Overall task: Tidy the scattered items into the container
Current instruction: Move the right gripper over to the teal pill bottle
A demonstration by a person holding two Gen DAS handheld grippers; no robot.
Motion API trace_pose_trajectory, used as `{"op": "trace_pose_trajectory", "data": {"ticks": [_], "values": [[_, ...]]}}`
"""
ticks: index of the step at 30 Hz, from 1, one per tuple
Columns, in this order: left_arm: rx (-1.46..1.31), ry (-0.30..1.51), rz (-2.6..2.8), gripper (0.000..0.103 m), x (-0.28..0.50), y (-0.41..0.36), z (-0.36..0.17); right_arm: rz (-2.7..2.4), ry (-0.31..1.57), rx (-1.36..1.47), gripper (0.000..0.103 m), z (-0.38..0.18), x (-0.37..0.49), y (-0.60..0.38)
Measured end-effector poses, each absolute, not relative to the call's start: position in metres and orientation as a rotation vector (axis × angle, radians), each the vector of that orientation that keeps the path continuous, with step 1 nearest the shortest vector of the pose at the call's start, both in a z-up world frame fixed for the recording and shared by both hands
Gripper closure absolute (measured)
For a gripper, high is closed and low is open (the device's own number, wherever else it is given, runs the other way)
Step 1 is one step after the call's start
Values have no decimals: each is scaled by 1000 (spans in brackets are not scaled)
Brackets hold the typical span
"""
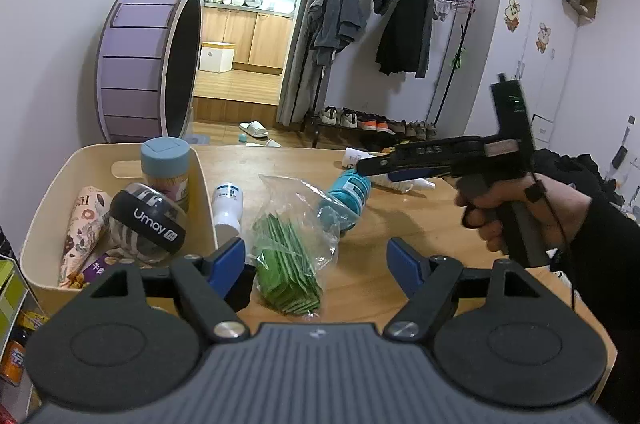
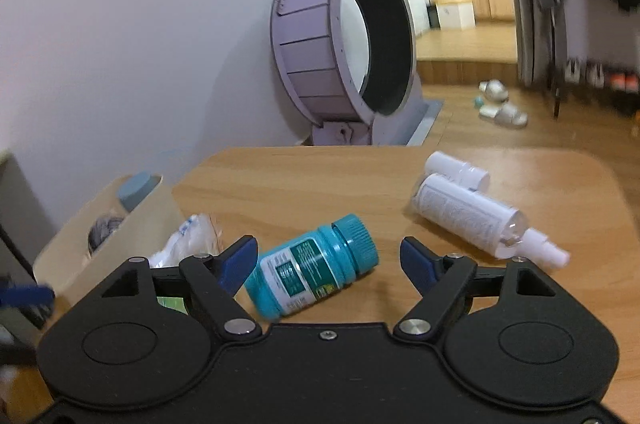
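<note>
A teal pill bottle lies on its side on the wooden table, between the spread fingers of my open right gripper, untouched. In the left wrist view that right gripper hovers just over the teal bottle, held by a hand. My left gripper is open above a clear bag of green packets. A white bottle lies beside the cream container, which holds a blue-lidded jar, a round black-banded item and a cone-shaped packet.
A white spray bottle and a smaller white bottle lie at the table's far right. The container stands at the left edge. Beyond the table, a purple wheel stands against the wall, beside a clothes rack.
</note>
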State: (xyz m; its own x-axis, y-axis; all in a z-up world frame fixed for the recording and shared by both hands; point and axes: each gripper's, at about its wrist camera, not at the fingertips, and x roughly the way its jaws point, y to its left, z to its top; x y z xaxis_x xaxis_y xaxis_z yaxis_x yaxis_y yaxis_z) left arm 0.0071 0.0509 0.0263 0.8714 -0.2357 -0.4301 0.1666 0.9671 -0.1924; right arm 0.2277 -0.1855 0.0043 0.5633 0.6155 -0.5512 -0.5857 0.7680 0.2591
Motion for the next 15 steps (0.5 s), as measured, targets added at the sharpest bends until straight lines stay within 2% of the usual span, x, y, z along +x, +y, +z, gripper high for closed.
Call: {"op": "trace_pose_trajectory", "data": {"ticks": [8, 15], "values": [[-156, 471, -227, 26, 9, 46, 27, 667, 748, 69, 25, -6, 259, -175], [-163, 470, -225, 26, 7, 49, 28, 732, 784, -119, 24, -13, 248, -154]]}}
